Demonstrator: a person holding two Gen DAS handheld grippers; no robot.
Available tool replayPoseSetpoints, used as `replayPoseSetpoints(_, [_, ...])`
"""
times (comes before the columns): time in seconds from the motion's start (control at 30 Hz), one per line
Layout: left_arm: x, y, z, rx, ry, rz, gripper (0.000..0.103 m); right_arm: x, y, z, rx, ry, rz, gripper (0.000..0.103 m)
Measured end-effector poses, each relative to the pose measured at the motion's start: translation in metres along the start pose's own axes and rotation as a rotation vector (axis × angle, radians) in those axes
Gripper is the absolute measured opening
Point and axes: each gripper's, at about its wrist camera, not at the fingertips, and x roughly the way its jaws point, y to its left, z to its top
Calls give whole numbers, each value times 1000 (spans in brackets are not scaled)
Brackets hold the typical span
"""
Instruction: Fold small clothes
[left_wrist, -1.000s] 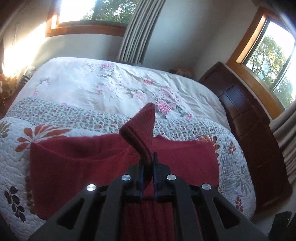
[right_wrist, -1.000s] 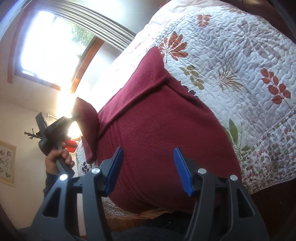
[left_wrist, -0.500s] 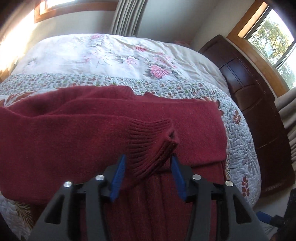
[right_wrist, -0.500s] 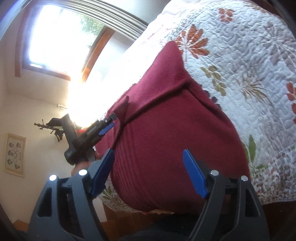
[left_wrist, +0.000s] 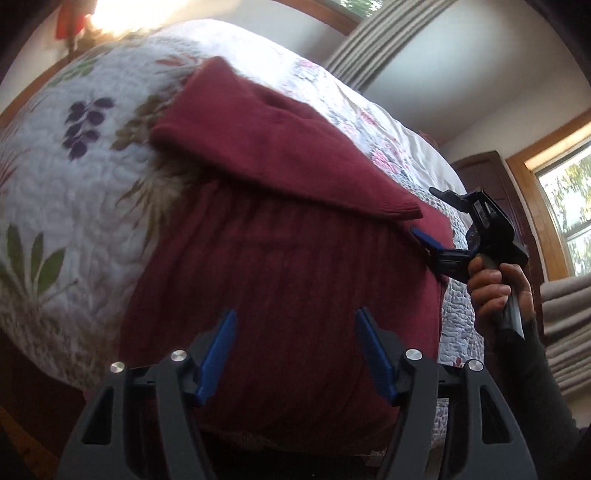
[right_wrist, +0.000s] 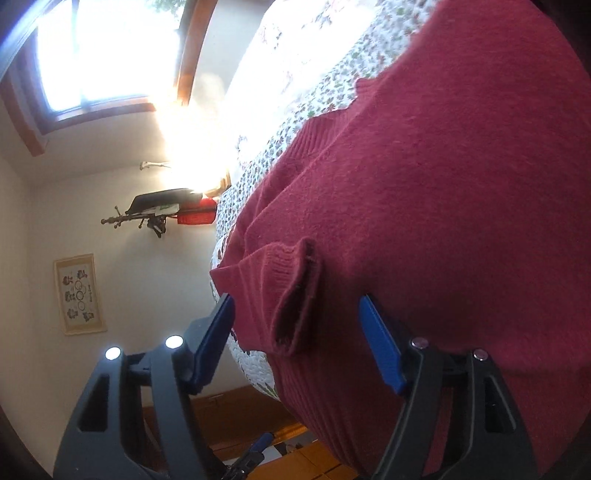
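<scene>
While jaws gape, both grippers over sweater (left_wrist: 280, 266) empty.

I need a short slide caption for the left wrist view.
Open left gripper above a red sweater on a quilted bed.

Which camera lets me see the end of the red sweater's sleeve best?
The right wrist view. The ribbed sleeve cuff sits close, between the open blue fingers, showing its hollow opening. The left wrist view shows only the cuff's far edge, lying folded across the sweater.
</scene>
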Motion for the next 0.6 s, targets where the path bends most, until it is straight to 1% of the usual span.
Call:
replayPoseSetpoints(0.03, [-1, 8, -5, -37, -1, 3, 67, 6, 5, 3, -14, 18, 4, 67])
replayPoseSetpoints(0.1, [-2, 20, -10, -101, 3, 11, 68, 18, 14, 7, -34, 52, 5, 61])
replayPoseSetpoints(0.13, [-2, 25, -11, -123, 4, 11, 68, 23, 17, 10, -38, 65, 1, 54])
replayPoseSetpoints(0.17, [-2, 27, -11, -138, 6, 10, 68, 28, 20, 12, -40, 79, -2, 43])
replayPoseSetpoints(0.2, [-2, 27, -11, -142, 4, 11, 68, 33, 23, 13, -44, 92, -11, 35])
replayPoseSetpoints(0.23, [-2, 28, -10, -139, 2, 14, 68, 35, 28, 15, -56, 100, -25, 16])
replayPoseSetpoints(0.27, [-2, 27, -10, -133, 0, 16, 68, 36, 34, 16, -73, 102, -45, 7])
replayPoseSetpoints(0.33, [0, 23, -11, -126, -2, 11, 68, 26, 51, 16, -121, 90, -49, 6])
replayPoseSetpoints(0.4, [3, 19, -9, -120, 4, 2, 68, 8, 74, 13, -189, 62, -56, 6])
replayPoseSetpoints(0.53, [13, 8, -8, -90, 27, -14, 68, -49, 120, 14, -320, -44, -37, 6])
replayPoseSetpoints(0.6, [18, 2, -7, -72, 43, -22, 68, -77, 129, 17, -348, -101, -40, 6])
